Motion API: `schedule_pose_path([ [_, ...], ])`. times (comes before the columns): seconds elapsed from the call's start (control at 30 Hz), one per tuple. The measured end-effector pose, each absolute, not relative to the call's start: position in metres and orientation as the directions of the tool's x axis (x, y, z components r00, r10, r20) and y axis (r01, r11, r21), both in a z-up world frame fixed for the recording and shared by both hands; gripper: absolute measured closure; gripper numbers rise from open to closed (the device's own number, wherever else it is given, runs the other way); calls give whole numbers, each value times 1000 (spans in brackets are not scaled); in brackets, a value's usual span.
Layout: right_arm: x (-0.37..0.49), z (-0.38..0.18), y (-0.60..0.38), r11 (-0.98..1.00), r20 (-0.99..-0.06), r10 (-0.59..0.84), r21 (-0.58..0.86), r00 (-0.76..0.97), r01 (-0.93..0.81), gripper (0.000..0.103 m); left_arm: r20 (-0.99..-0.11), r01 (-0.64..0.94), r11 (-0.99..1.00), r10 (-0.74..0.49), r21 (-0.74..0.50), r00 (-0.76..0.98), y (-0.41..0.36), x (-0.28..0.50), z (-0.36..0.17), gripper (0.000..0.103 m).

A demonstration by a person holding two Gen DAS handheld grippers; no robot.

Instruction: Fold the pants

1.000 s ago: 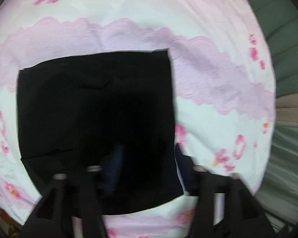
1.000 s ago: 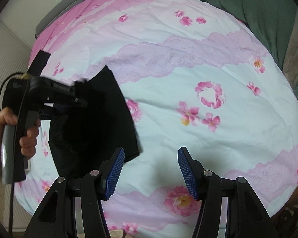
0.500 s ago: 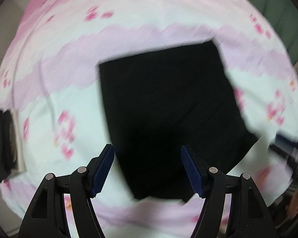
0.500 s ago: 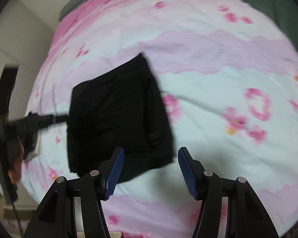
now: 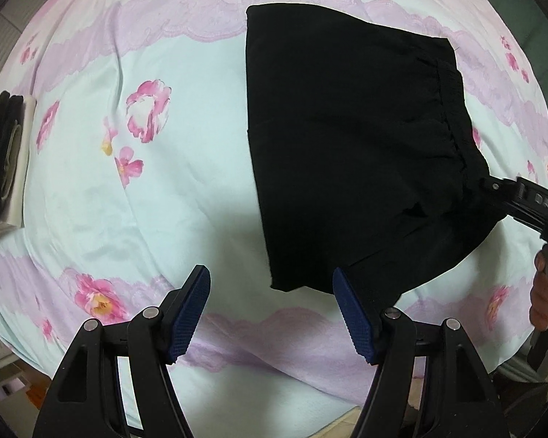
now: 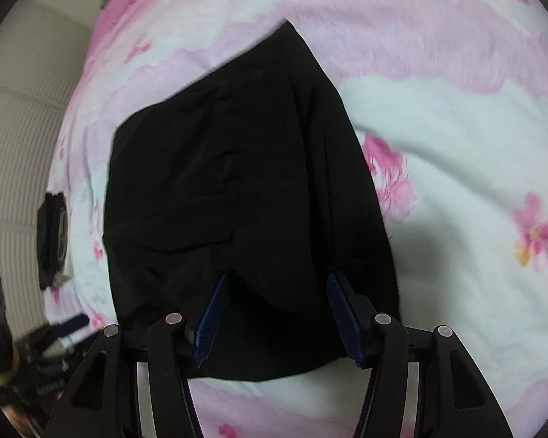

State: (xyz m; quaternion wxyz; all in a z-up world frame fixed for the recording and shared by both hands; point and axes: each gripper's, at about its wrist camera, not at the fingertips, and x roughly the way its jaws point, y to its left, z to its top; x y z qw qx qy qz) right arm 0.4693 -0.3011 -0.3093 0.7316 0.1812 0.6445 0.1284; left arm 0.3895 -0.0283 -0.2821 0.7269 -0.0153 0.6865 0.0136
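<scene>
Each wrist camera looks forward and down along its own tool at the bed (image 5: 91,189). Both views share the black pants (image 5: 347,146) (image 6: 252,189); the right view sits nearer.

My left gripper (image 5: 272,306) is black plastic: two angular arms with cut-out slots, round silver screw heads at the pivots, and fingers (image 5: 191,310) faced with ridged dark-blue pads. My right gripper (image 6: 277,314) is built the same, with blue pads and silver screws. Seen from the left camera, its black body carries pale lettering, and bare fingers of my right hand (image 5: 542,292) wrap its handle.
</scene>
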Motion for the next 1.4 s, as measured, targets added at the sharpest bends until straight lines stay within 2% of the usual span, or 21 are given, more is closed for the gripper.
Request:
schedule_pose_path([
  [0.1, 474, -320, -298, 907, -907, 406, 415, 112, 71, 56, -998, -29, 1000, 1, 0, 60, -25, 391, -280, 34],
  [0.2, 472, -309, -291, 932, -923, 357, 362, 144, 6, 66, -998, -26, 1000, 9, 7, 63, -21, 390, -277, 34],
  [0.43, 474, -285, -296, 978, -958, 202, 187, 202, -91, 68, -998, -64, 998, 2, -2, 61, -10, 385, -273, 34],
  [0.53, 482, -295, -302, 986, -973, 156, 143, 170, -83, 64, -998, -74, 997, 11, 5, 68, -5, 379, -269, 34],
  [0.67, 475, -293, -308, 991, -976, 134, 131, 169, -27, 42, -995, -78, 997, 31, 24, 96, -1, 372, -259, 34],
  [0.7, 470, -287, -309, 993, -975, 115, 114, 188, -16, 40, -994, -81, 996, 33, 25, 104, 0, 370, -256, 34],
  [0.9, 419, -238, -307, 990, -947, 133, 141, 292, 9, 40, -982, -100, 995, 38, 20, 187, 8, 350, -222, 34],
  [1.07, 381, -204, -294, 981, -921, 192, 190, 340, -38, 40, -967, -67, 998, 28, 11, 254, 12, 339, -197, 34],
  [1.4, 314, -162, -253, 964, -857, 236, 267, 458, 2, 40, -940, 159, 985, 14, 72, 341, 36, 336, -170, 34],
])
